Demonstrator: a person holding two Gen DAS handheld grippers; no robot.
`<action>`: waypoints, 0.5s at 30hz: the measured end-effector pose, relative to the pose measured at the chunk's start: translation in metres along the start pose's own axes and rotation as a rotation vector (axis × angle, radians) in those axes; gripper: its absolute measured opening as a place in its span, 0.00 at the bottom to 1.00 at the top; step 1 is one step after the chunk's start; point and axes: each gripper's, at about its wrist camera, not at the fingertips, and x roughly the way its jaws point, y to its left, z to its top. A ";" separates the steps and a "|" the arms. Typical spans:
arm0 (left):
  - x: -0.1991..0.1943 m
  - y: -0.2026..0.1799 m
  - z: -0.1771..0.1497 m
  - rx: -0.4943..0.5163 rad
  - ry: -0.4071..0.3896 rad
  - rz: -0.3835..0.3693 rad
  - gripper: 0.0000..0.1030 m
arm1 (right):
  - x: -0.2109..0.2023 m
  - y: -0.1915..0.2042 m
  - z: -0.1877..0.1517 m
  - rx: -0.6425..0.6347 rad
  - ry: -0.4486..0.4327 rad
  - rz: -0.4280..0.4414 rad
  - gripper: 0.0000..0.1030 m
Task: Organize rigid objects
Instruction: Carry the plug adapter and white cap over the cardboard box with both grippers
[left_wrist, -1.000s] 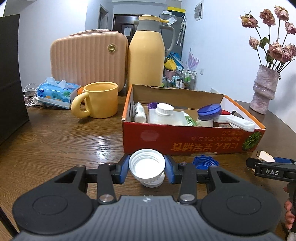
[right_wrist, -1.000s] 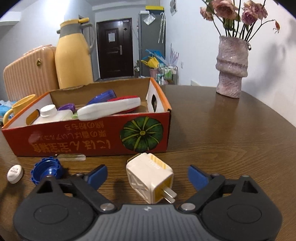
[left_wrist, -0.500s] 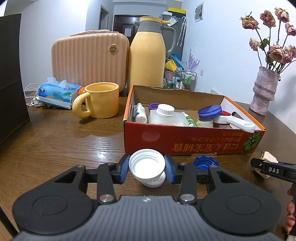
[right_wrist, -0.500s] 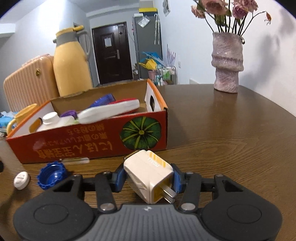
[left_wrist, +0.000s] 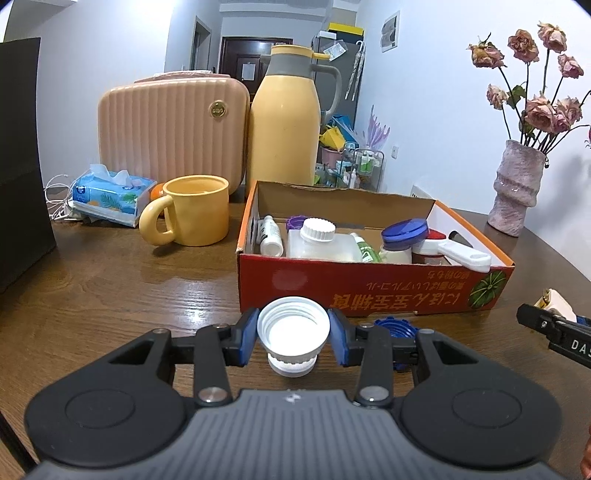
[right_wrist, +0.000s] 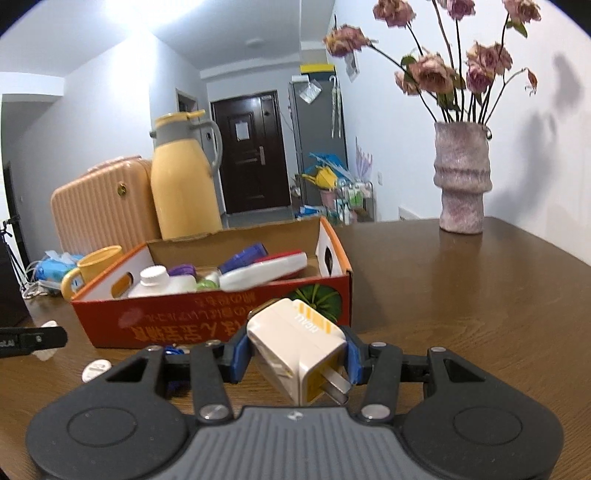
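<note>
Left wrist view: The left gripper (left_wrist: 293, 338) is clamped on a white screw cap (left_wrist: 293, 329). The cap sits open side up, showing moulded threads on its inner wall and a ribbed band at its lower edge. Both blue pads (left_wrist: 246, 336) press its sides, and the cap is held just above the wooden table (left_wrist: 110, 288). Directly beyond the cap stands a red cardboard box (left_wrist: 373, 286) with orange rim edges and a pumpkin print at its right corner. Inside it lie a translucent jug with a white ribbed cap (left_wrist: 319, 242), a small white bottle (left_wrist: 269, 236), a jar with a blue lid (left_wrist: 404, 236) and a white-handled tool (left_wrist: 461, 254). A blue cap (left_wrist: 395, 330) lies on the table, between the box front and the gripper's right finger. A yellow mug (left_wrist: 195, 210) stands left of the box. The right gripper's black tip enters at the right edge.

Right wrist view: The right gripper (right_wrist: 297, 356) is closed on a white plug adapter (right_wrist: 295, 345). The adapter is a rounded block with yellow stripes on its top face and flat metal prongs (right_wrist: 336, 386) pointing toward the camera. It is tilted and held clear of the table, in front of the box's pumpkin corner. A small white disc (right_wrist: 95, 369) lies on the table at lower left. A pink vase (right_wrist: 461, 181) of dried roses stands at far right.
</note>
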 end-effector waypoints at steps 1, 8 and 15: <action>-0.001 -0.001 0.001 0.001 -0.003 -0.001 0.40 | -0.002 0.000 0.001 -0.001 -0.009 0.003 0.47; -0.005 -0.009 0.009 0.020 -0.022 -0.006 0.40 | -0.011 0.003 0.013 -0.023 -0.059 0.024 0.47; -0.003 -0.022 0.023 0.035 -0.049 -0.007 0.40 | -0.010 0.008 0.031 -0.045 -0.096 0.043 0.47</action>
